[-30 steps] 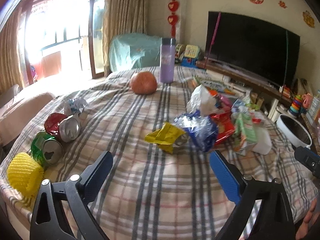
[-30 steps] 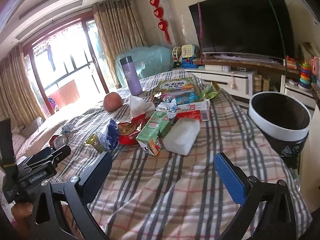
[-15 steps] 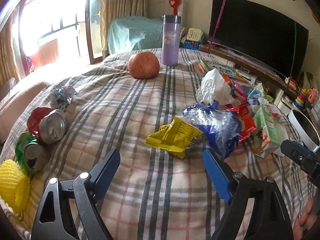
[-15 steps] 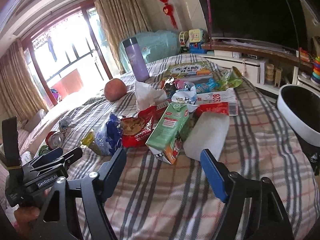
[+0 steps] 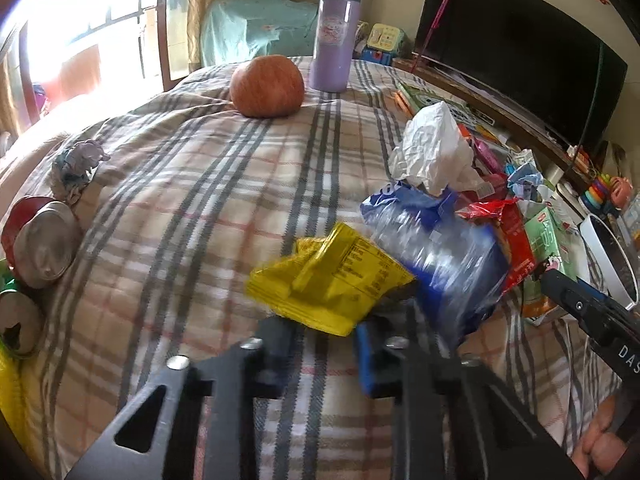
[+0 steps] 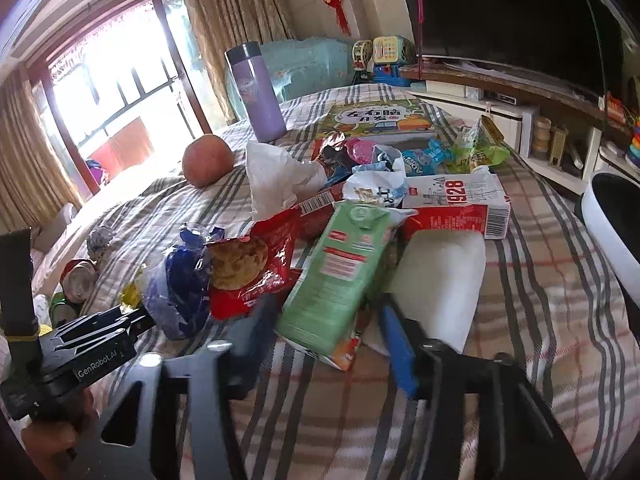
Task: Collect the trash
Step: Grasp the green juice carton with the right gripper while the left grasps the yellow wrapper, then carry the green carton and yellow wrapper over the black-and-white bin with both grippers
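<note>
A yellow wrapper (image 5: 328,284) lies on the plaid cloth, its near edge between the fingers of my left gripper (image 5: 324,340), which stands half closed around it without a clear grip. A blue plastic bag (image 5: 436,248) lies beside it. My right gripper (image 6: 324,328) is half closed around the near end of a green carton (image 6: 340,276), fingers either side. A red cookie packet (image 6: 256,268), a white foam block (image 6: 436,276) and crumpled white paper (image 6: 276,176) lie around it. The trash bin (image 6: 608,224) stands at the right edge.
An apple (image 5: 266,86) and a purple bottle (image 5: 334,36) stand at the far side. Crushed cans (image 5: 44,240) and a yellow foam net (image 5: 8,396) lie at the left edge. A children's book (image 6: 376,120) and a red-white box (image 6: 456,204) lie behind the pile.
Both grippers have moved forward and down to the trash and their fingers have closed in, the left around the yellow wrapper, the right around the green carton.
</note>
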Action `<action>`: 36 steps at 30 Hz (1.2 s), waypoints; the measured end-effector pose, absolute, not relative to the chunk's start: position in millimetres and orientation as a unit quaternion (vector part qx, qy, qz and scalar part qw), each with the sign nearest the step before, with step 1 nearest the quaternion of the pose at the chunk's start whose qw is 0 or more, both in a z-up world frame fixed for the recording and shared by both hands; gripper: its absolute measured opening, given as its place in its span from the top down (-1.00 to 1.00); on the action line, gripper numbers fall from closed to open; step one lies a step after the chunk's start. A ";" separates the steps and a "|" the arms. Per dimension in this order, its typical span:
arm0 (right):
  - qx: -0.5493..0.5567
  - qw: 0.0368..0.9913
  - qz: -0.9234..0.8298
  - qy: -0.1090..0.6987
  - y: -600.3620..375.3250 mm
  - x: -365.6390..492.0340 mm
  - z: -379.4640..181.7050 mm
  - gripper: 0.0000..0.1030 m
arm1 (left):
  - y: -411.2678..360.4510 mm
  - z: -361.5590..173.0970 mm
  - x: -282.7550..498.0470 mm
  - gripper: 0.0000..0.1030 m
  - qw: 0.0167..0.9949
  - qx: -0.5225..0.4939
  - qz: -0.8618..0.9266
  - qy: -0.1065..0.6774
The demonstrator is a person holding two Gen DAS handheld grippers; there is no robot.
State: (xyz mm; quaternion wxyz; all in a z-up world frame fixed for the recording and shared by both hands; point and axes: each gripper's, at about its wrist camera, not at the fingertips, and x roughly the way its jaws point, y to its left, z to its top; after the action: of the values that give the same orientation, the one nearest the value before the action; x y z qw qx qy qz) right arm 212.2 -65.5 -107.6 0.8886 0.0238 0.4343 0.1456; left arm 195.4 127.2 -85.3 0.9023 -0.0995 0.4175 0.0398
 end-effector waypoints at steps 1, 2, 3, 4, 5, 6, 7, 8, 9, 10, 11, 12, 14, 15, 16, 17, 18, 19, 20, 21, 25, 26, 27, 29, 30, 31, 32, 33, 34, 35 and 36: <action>0.022 0.888 0.145 0.436 -65.5 213.0 -108.5 0.18 | 126.9 -83.9 194.5 0.71 0.904 -0.098 0.039 0.414; 0.023 0.888 0.148 0.436 -66.2 212.8 -108.6 0.19 | 127.0 -82.8 192.6 0.77 0.906 -0.098 0.039 0.410; 0.022 0.888 0.150 0.434 -66.8 213.1 -108.4 0.20 | 126.8 -81.4 191.0 0.82 0.908 -0.098 0.039 0.406; 0.023 0.889 0.151 0.433 -68.1 212.0 -107.7 0.20 | 125.7 -80.1 188.7 0.85 0.909 -0.100 0.037 0.402; 0.026 0.889 0.153 0.432 -70.1 211.0 -106.6 0.22 | 124.6 -78.9 186.8 0.88 0.910 -0.101 0.034 0.400; 0.030 0.889 0.155 0.431 -72.9 209.8 -105.4 0.24 | 123.1 -77.9 184.7 0.88 0.911 -0.103 0.030 0.398; 0.033 0.889 0.156 0.430 -75.1 209.6 -104.1 0.25 | 120.2 -76.0 180.9 0.89 0.912 -0.105 0.025 0.396; 0.037 0.889 0.158 0.428 -78.3 207.4 -102.0 0.26 | 119.0 -74.9 178.3 0.90 0.913 -0.105 0.022 0.394; 0.039 0.890 0.159 0.426 -81.0 205.6 -99.4 0.27 | 116.3 -72.4 175.2 0.91 0.914 -0.104 0.019 0.391; 0.042 0.891 0.159 0.423 -84.1 203.7 -96.8 0.28 | 113.7 -69.2 171.6 0.91 0.917 -0.103 0.017 0.386; 0.046 0.893 0.161 0.419 -87.4 201.0 -93.6 0.28 | 111.9 -66.4 168.8 0.92 0.918 -0.101 0.015 0.382; 0.049 0.894 0.163 0.414 -90.5 197.9 -89.5 0.28 | 109.7 -63.0 166.2 0.92 0.920 -0.100 0.014 0.378; 0.052 0.898 0.165 0.404 -95.7 192.4 -81.9 0.28 | 106.2 -53.9 158.2 0.92 0.925 -0.098 0.010 0.366; 0.055 0.900 0.165 0.400 -98.5 190.3 -77.7 0.28 | 104.3 -48.7 153.3 0.93 0.928 -0.098 0.007 0.360; 0.059 0.901 0.167 0.396 -102.5 187.4 -73.2 0.29 | 102.6 -44.8 149.3 0.93 0.930 -0.098 0.004 0.354; 0.061 0.902 0.167 0.393 -104.6 186.2 -70.6 0.29 | 99.6 -41.2 147.1 0.94 0.931 -0.098 0.002 0.351; 0.064 0.904 0.166 0.389 -107.8 184.5 -67.3 0.29 | 96.6 -38.0 144.5 0.94 0.933 -0.096 -0.001 0.348; 0.067 0.904 0.166 0.387 -110.8 183.5 -65.1 0.29 | 92.7 -33.5 140.5 0.95 0.935 -0.092 -0.006 0.342; 0.070 0.905 0.166 0.385 -113.6 182.0 -62.8 0.29 | 89.8 -31.7 139.0 0.95 0.937 -0.088 -0.008 0.339; 0.071 0.906 0.165 0.383 -116.4 180.4 -60.9 0.29 | 86.4 -29.4 136.2 0.96 0.938 -0.083 -0.010 0.336; 0.078 0.909 0.161 0.377 -129.0 175.7 -56.3 0.29 | 84.3 -28.7 134.8 0.95 0.937 -0.074 -0.004 0.340; 0.079 0.909 0.159 0.376 -131.4 174.7 -55.5 0.29 | 87.3 -30.4 131.9 0.90 0.936 -0.077 -0.001 0.343; 0.081 0.910 0.158 0.375 -135.0 173.7 -54.8 0.29 | 89.3 -31.6 130.8 0.75 0.935 -0.078 0.003 0.345; 0.083 0.911 0.155 0.374 -138.8 171.8 -53.8 0.29 | 96.3 -34.9 126.7 0.30 0.935 -0.072 0.029 0.347; 0.083 0.911 0.155 0.373 -140.5 171.3 -53.3 0.29 | 97.8 -35.3 125.4 -0.01 0.935 -0.069 0.039 0.346; 0.084 0.911 0.155 0.373 -142.3 170.6 -52.9 0.29 | 101.5 -36.8 120.6 -0.06 0.936 -0.067 0.051 0.342; 0.084 0.911 0.154 0.372 -144.1 169.9 -52.6 0.29 | 102.7 -38.3 118.3 -0.07 0.936 -0.065 0.058 0.342; 0.084 0.912 0.154 0.372 -145.4 168.7 -52.7 0.29 | 103.9 -40.7 117.7 -0.13 0.934 -0.063 0.062 0.346; 0.084 0.912 0.152 0.372 -147.1 167.2 -53.1 0.29 | 105.4 -45.9 119.0 -0.16 0.930 -0.063 0.067 0.356; 0.085 0.911 0.152 0.373 -149.2 166.2 -53.7 0.29 | 106.9 -49.7 120.2 -0.16 0.928 -0.067 0.066 0.362; 0.085 0.911 0.150 0.374 -150.6 164.9 -54.4 0.29 | 107.3 -53.7 121.8 -0.16 0.925 -0.070 0.063 0.368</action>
State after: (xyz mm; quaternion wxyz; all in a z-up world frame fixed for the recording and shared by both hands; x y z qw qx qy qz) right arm 164.9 -150.6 -54.4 0.9114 0.0851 0.3736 0.1502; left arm 121.8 107.3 -53.7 0.9252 -0.0701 0.3676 0.0626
